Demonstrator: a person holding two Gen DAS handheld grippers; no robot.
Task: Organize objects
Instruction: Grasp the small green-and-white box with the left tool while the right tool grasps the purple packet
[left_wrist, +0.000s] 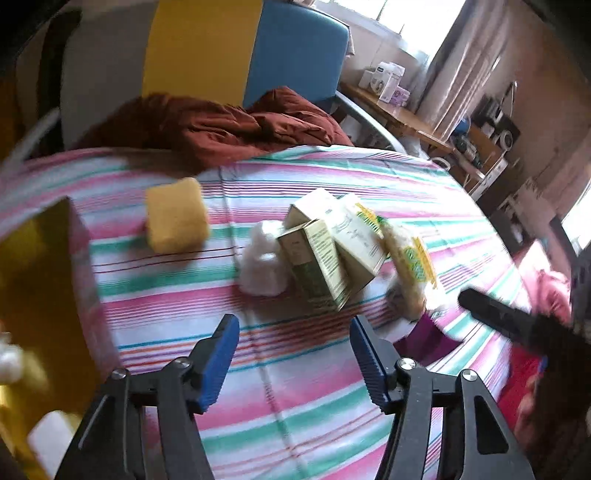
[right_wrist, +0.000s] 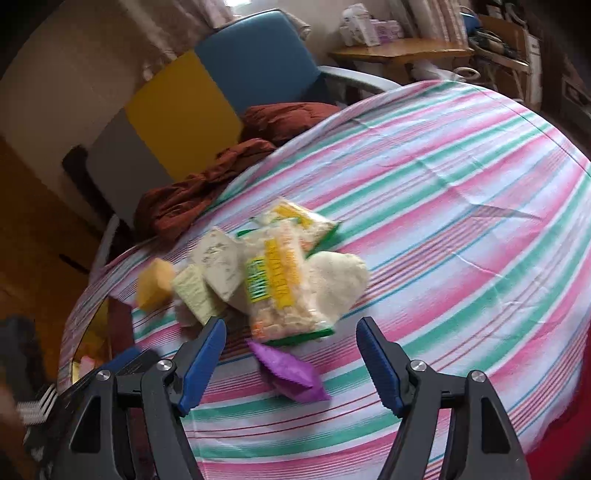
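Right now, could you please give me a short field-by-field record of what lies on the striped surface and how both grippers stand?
surface: striped cloth
pile: two cartons, snack packets, white lumps
apart from pile: yellow sponge, towards the box
nearest right gripper: purple packet
left edge: open box
behind: rust-red fabric
left gripper: fingers open, empty
right gripper: fingers open, empty

A striped sheet is spread over the bed. A rust-red blanket is bunched at its far edge, against a headboard panelled in grey, yellow and blue. Boxes are stacked on a wooden table beyond the far corner, beside curtains.
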